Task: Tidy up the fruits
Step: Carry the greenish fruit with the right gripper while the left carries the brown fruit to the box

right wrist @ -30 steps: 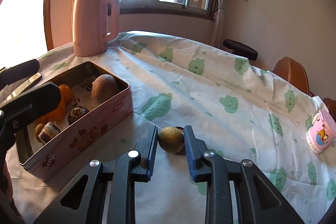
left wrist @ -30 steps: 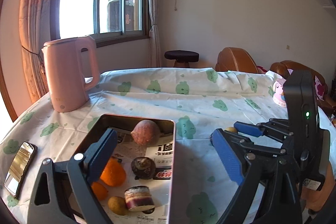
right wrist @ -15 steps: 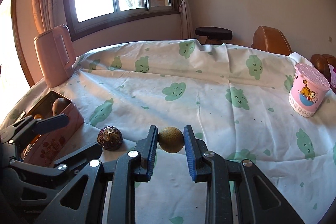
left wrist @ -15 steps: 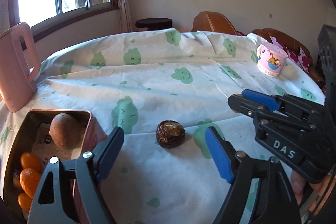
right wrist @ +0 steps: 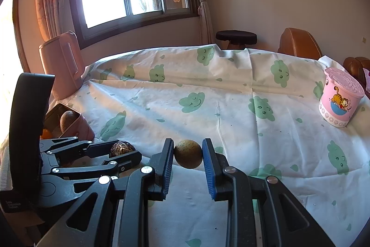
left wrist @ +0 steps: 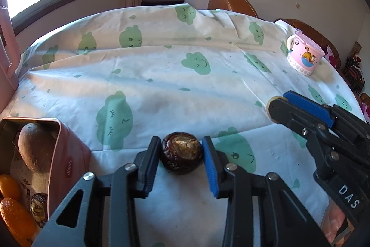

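My left gripper is shut on a dark brown wrinkled fruit that rests on the tablecloth; it also shows in the right wrist view. My right gripper is shut on a round tan fruit just above the cloth; in the left wrist view only an edge of that fruit shows behind the right gripper's fingers. A pink tin at the left holds a brown oval fruit, small oranges and another dark fruit.
A pink cartoon cup stands at the table's right, also in the left wrist view. A pink kettle stands at the back left. Brown chairs and a dark stool lie beyond the table's far edge.
My left gripper swung from over the tin to the dark fruit and closed on it. My right gripper kept hold of the tan fruit and moved right, away from the tin.
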